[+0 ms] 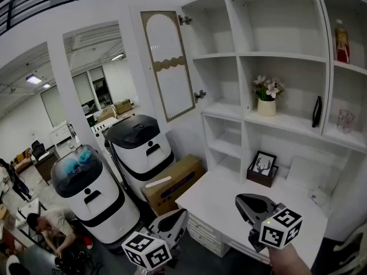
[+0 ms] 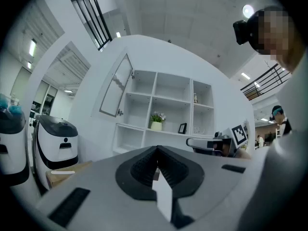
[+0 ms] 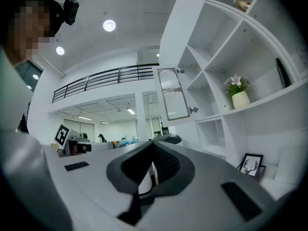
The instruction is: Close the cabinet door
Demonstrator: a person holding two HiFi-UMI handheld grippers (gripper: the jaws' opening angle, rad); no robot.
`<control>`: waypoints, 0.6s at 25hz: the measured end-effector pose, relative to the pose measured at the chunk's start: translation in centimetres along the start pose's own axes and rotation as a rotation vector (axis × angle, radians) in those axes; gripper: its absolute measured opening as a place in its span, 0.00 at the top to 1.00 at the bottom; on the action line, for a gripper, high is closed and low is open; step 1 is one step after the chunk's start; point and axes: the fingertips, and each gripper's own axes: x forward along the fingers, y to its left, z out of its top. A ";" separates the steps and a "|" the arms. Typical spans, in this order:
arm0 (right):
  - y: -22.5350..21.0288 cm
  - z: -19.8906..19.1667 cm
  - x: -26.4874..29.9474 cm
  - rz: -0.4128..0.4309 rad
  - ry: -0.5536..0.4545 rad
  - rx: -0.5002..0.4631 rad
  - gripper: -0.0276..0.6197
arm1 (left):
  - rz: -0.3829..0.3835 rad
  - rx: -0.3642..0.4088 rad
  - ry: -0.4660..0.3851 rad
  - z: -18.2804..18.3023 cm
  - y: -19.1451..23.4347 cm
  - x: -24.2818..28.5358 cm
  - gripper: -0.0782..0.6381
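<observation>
1. Standing wide open, the cabinet door (image 1: 169, 67) is a tall panel with an arched pale pane in a tan frame. It hangs on two hinges along its right edge, at the upper-left end of the white shelf unit (image 1: 235, 53), and is angled out and away from its compartment.
2. Both grippers sit well below the door and well apart from it; neither touches it.
3. The left gripper (image 1: 179, 215) hangs at the bottom of the head view, just left of the corner of the white surface (image 1: 218, 193). Its own view shows the jaws pressed together with nothing between them, aimed level at the shelf unit.
4. The right gripper (image 1: 245, 202) is above the surface, to the right of the left one. Its jaws are likewise closed tight on nothing.
5. On the shelves to the right of the door stand a white pot of flowers (image 1: 266, 106), a slim black item (image 1: 317, 112), a clear glass (image 1: 344, 121) and a red bottle (image 1: 342, 43).
6. A framed deer picture (image 1: 264, 165) stands at the back of the surface.
7. Left of the surface, a cardboard box (image 1: 172, 185) lies on the floor beside two white machines with black tops (image 1: 140, 148).
8. A person (image 1: 49, 225) crouches at the far lower left.
</observation>
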 end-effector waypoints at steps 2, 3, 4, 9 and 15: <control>-0.1 0.0 0.1 -0.002 0.000 -0.001 0.95 | 0.002 -0.002 0.002 0.0 0.1 0.1 0.88; -0.2 0.0 0.2 -0.003 0.001 0.000 0.95 | 0.001 -0.003 0.001 0.1 0.2 0.1 0.88; -0.2 0.0 0.3 -0.003 0.001 0.000 0.95 | 0.000 -0.003 0.000 0.1 0.3 0.2 0.88; -0.6 -0.4 0.9 -0.004 0.010 0.005 0.95 | 0.000 -0.010 0.003 -0.2 0.8 0.6 0.88; -0.7 -0.4 1.7 -0.010 -0.002 0.015 0.95 | 0.007 -0.024 0.007 -0.6 2.0 0.7 0.88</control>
